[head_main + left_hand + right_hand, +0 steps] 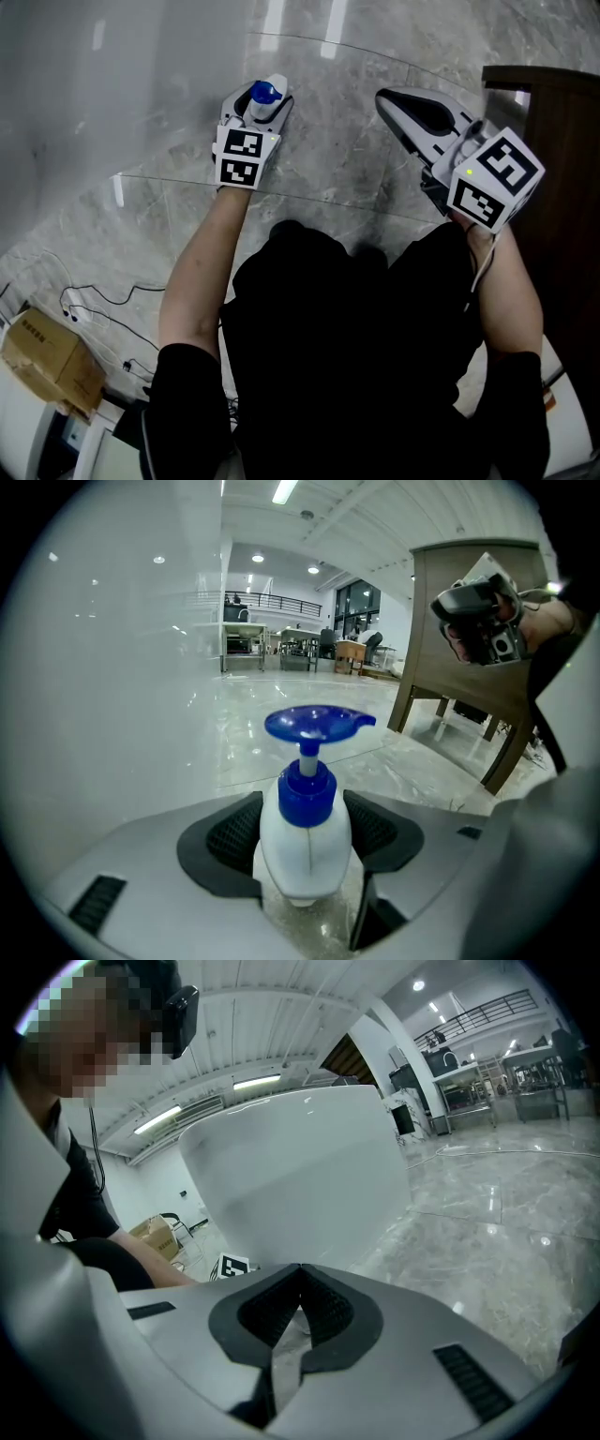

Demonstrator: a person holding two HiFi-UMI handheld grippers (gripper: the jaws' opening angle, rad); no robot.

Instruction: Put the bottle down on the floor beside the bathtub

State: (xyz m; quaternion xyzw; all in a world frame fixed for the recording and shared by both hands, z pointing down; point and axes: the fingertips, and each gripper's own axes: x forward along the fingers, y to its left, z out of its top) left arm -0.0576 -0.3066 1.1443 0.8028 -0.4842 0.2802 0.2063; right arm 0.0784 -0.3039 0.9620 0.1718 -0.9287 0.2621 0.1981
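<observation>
A white pump bottle [264,93] with a blue pump head stands upright between the jaws of my left gripper [262,107], low over the marble floor next to the bathtub [84,103]. In the left gripper view both dark pads flank the bottle [305,841] and press on its sides, so the left gripper [305,808] is shut on it. Whether its base touches the floor I cannot tell. My right gripper [386,97] is held apart to the right, jaws shut with nothing between them; its tips [300,1274] meet in front of the white bathtub [300,1176].
A dark wooden table [553,131] stands at the right, its legs [487,752] on the marble floor [337,159]. A cardboard box [47,361] and cables [94,305] lie at the lower left behind the person.
</observation>
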